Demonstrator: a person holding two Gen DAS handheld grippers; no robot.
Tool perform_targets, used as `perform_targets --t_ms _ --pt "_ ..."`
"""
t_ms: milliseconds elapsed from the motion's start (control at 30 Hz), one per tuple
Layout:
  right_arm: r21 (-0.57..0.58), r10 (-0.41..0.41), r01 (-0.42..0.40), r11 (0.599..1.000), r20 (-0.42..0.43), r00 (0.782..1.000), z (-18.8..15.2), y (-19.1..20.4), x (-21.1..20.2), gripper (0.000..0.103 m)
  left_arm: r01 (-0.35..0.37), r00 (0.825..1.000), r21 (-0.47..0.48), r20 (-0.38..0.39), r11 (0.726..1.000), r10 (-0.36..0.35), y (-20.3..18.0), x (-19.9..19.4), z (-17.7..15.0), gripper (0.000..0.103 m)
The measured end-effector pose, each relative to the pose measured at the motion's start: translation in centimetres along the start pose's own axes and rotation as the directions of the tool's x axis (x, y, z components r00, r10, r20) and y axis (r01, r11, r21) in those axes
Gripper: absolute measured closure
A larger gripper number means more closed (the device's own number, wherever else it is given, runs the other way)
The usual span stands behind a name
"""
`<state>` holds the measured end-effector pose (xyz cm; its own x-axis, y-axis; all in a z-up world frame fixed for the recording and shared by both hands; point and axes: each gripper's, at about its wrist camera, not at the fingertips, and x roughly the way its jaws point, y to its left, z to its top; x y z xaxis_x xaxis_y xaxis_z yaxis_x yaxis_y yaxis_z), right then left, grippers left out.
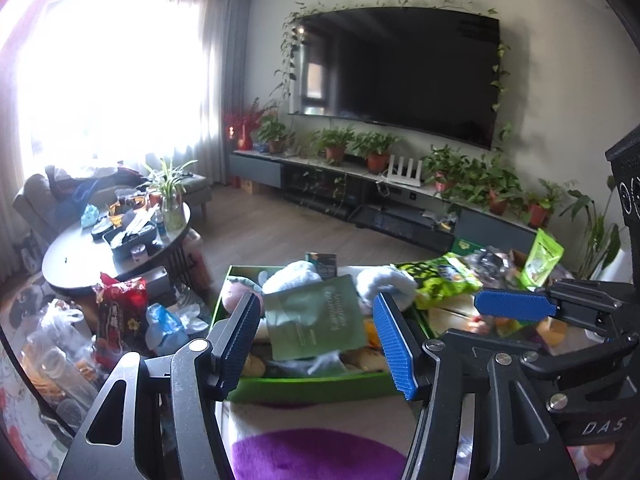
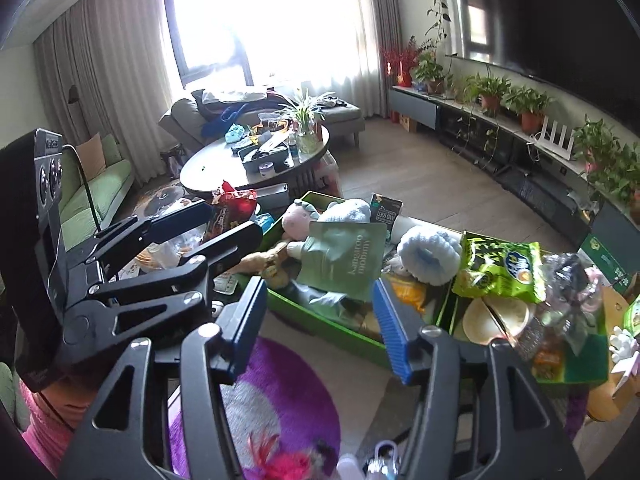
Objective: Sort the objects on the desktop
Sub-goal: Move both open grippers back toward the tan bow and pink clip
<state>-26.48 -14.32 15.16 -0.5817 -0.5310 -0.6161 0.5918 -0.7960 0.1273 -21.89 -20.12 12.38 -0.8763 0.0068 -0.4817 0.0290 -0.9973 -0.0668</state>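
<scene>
— 2 grippers hang over the box, jaws apart, nothing between them: the left gripper point(image 1: 320, 340) and the right gripper point(image 2: 320, 322).

— Where's the pouch?

— The flat sage-green pouch point(image 1: 316, 320) lies tilted on top of the pile in the green cardboard box point(image 1: 304, 388), beside a fluffy pale-blue toy point(image 2: 430, 254). Its printed lettering reads upside down.

— And under it?

— Mostly buried; I can't make it out. A glossy green snack bag point(image 2: 500, 268) covers the next compartment, and the purple rug point(image 2: 288, 396) is cut off below.
</scene>
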Motion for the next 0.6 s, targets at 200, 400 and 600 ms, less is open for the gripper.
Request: perform_targets --t_ms 200,400,600 --pt "-0.011 0.013 -0.013 1.0 0.031 0.999 -2.0 0.8 -3.8 0.045 0.021 1.0 0.033 0.018 0.999 -0.022 -2.1 -3.6 -0.7 0.043" --pt "-0.007 0.033 -0.033 0.999 0.044 0.998 -4.3 1.4 -6.7 0.045 0.036 0.999 0.057 0.029 0.998 -0.037 -4.2 -6.7 -2.0 0.043" --pt "-0.007 0.047 -0.047 0.999 0.043 0.998 -7.0 1.4 -9.1 0.044 0.061 0.998 0.07 0.016 0.996 -0.062 -5.9 -8.5 -3.7 0.043"
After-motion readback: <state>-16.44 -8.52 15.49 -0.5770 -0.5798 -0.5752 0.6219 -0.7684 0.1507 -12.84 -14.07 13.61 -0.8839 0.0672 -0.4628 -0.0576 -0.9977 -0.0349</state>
